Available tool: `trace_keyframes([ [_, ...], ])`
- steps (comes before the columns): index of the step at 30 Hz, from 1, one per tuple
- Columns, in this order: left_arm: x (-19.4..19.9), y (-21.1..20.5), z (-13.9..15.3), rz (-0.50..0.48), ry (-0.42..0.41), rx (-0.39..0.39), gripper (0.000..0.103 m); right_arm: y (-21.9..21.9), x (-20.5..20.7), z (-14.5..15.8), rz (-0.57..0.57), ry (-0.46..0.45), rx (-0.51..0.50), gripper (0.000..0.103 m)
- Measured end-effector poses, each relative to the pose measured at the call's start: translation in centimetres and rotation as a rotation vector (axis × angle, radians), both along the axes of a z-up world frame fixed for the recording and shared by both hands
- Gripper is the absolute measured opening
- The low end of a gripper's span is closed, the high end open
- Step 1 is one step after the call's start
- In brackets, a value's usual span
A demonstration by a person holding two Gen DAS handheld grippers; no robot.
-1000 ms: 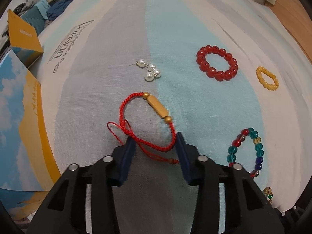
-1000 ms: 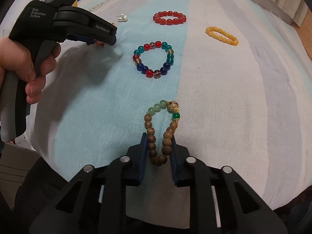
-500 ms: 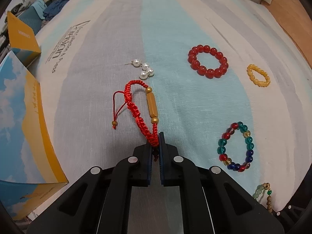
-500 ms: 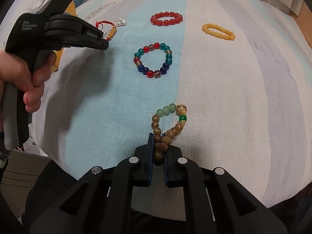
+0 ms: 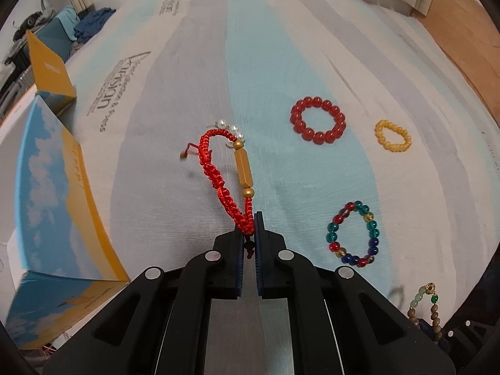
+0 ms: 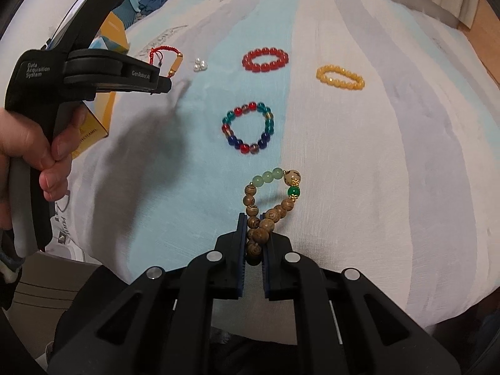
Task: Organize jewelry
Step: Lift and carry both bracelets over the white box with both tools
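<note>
Jaws pinch red cord bracelet, hiding pearls; other jaws pinch wooden bead bracelet.

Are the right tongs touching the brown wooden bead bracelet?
Touching. The right wrist view shows the right tongs pinching the brown wooden bead bracelet between both pads.

Soft indoor light, fisheye-warped edges

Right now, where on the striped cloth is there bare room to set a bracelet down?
Free: the white and grey stripes right of the yellow bead bracelet, and the near-left patch between the mixed-colour glass bead bracelet and the blue-and-yellow box. Crowded: the turquoise stripe, around the red bead bracelet and pearl cluster.
</note>
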State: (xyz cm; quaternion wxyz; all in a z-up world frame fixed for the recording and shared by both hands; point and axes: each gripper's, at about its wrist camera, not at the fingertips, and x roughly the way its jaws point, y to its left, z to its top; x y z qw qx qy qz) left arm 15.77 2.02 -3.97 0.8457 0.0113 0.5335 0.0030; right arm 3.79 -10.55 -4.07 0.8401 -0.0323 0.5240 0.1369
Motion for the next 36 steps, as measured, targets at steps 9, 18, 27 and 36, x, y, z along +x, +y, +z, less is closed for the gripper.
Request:
trace_keyframes([
  [9,-1.6,1.2,3.7,0.007,-0.053,-0.001,0.005,1.2,0.2,3.2,0.004,-0.054,0.013,0.007],
  [18,-3.4,3.7,7.7,0.027,-0.110,-0.007,0.005,3.7,0.8,6.4,0.014,-0.093,0.048,0.007],
  [27,-5.4,7.2,11.8,0.065,-0.175,-0.010,0.005,8.1,1.2,10.4,0.068,-0.161,0.061,0.007],
  [36,-8.1,12.8,14.5,0.127,-0.209,-0.021,0.005,14.0,1.2,13.0,0.150,-0.199,0.070,0.007],
])
